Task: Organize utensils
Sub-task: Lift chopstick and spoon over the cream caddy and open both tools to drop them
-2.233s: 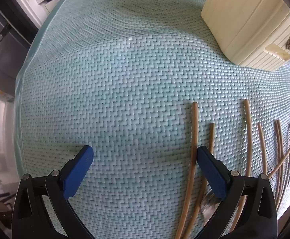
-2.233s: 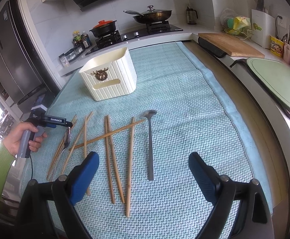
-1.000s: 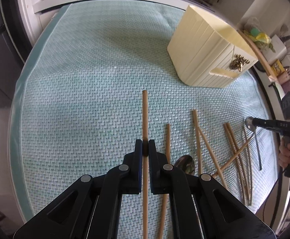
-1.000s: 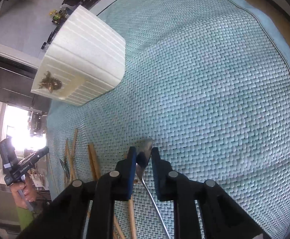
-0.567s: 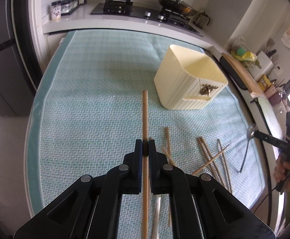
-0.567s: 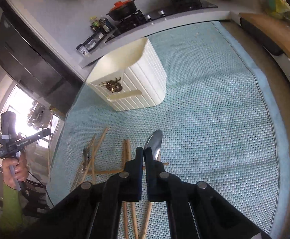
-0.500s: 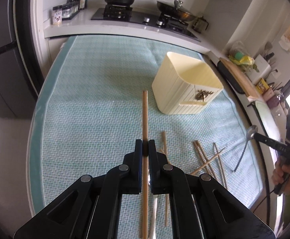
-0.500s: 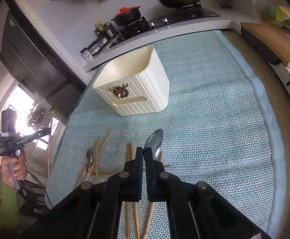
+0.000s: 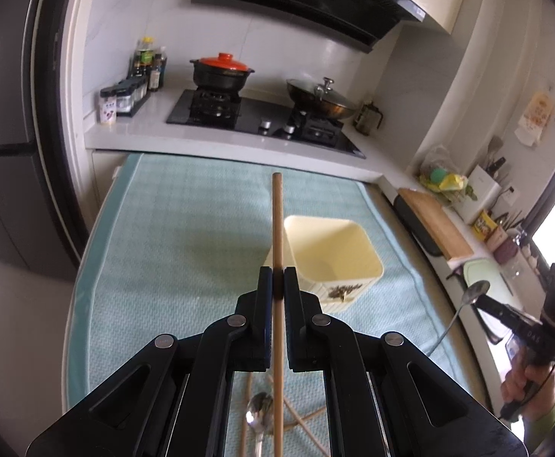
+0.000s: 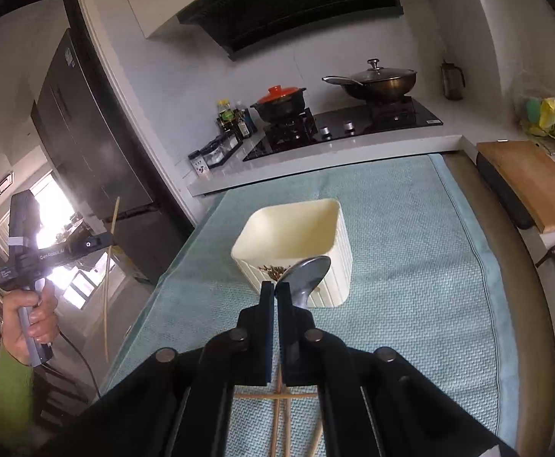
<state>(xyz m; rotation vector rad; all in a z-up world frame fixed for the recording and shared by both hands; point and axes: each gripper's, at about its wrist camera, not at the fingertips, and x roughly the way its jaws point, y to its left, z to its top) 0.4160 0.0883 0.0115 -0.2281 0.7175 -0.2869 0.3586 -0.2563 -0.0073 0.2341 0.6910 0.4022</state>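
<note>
My left gripper [image 9: 277, 278] is shut on a wooden chopstick [image 9: 277, 221], held well above the mat and pointing forward over the near-left rim of the cream holder [image 9: 330, 255]. My right gripper [image 10: 276, 293] is shut on a metal spoon [image 10: 308, 272], its bowl up in front of the cream holder [image 10: 296, 236], which looks empty. Under the left gripper lie a second spoon [image 9: 259, 417] and loose chopsticks [image 9: 304, 415] on the mat. More chopsticks [image 10: 277, 396] lie below the right gripper. The right gripper with its spoon [image 9: 475, 293] shows at the right of the left wrist view.
A teal woven mat [image 9: 186, 228] covers the counter. Behind it is a stove with a red-lidded pot [image 9: 222, 72] and a wok [image 9: 321, 101]. A wooden cutting board [image 10: 528, 179] lies at the right. A dark fridge [image 10: 87, 129] stands at the left.
Both grippers closed on their utensils, then rose high above the mat and tilted up toward the holder. The chopstick and spoon left the mat.
</note>
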